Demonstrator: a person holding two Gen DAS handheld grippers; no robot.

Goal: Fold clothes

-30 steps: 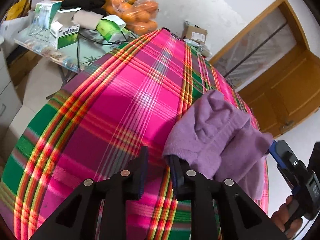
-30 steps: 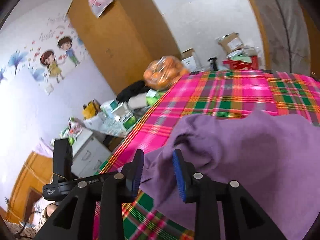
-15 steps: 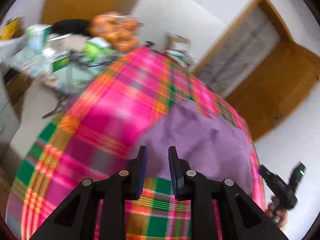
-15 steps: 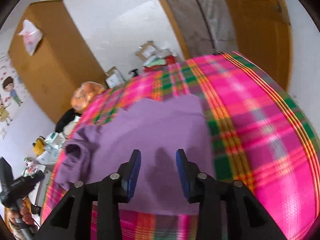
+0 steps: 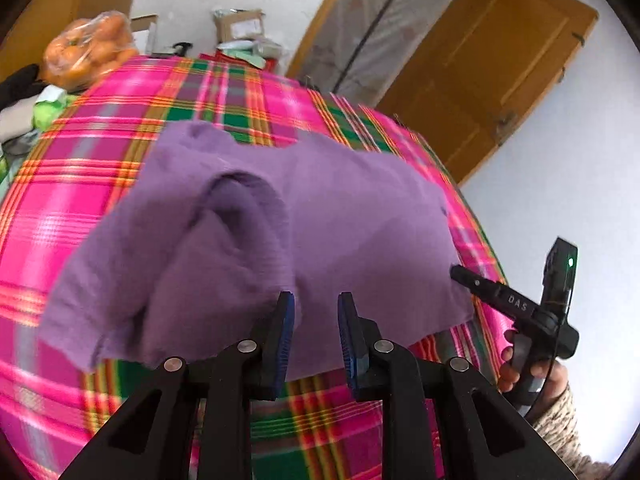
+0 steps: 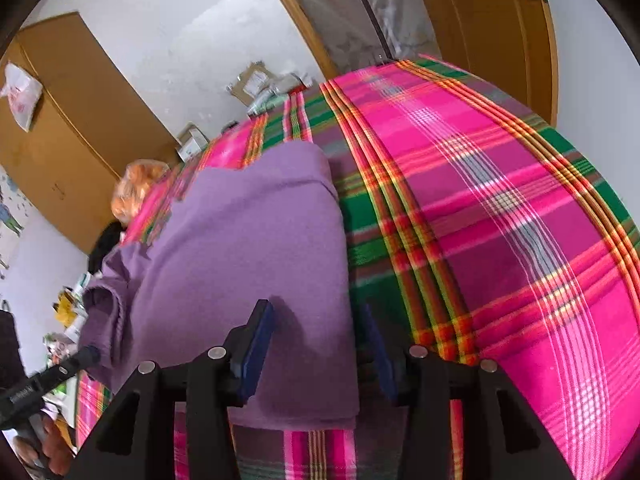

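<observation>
Purple garment (image 5: 248,220), folded, sleeve bunched

We see our black grippers (image 5: 314,336) with blue pads (image 5: 286,332), silver screws (image 5: 244,346) and a knitted beige sleeve (image 5: 560,420)

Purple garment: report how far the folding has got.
Done: the purple garment lies spread on the plaid cloth. In hand: nothing; the left gripper and right gripper are both open at its near edge. Left: the left side is bunched in a rumpled hump, and no neat fold shows.
</observation>
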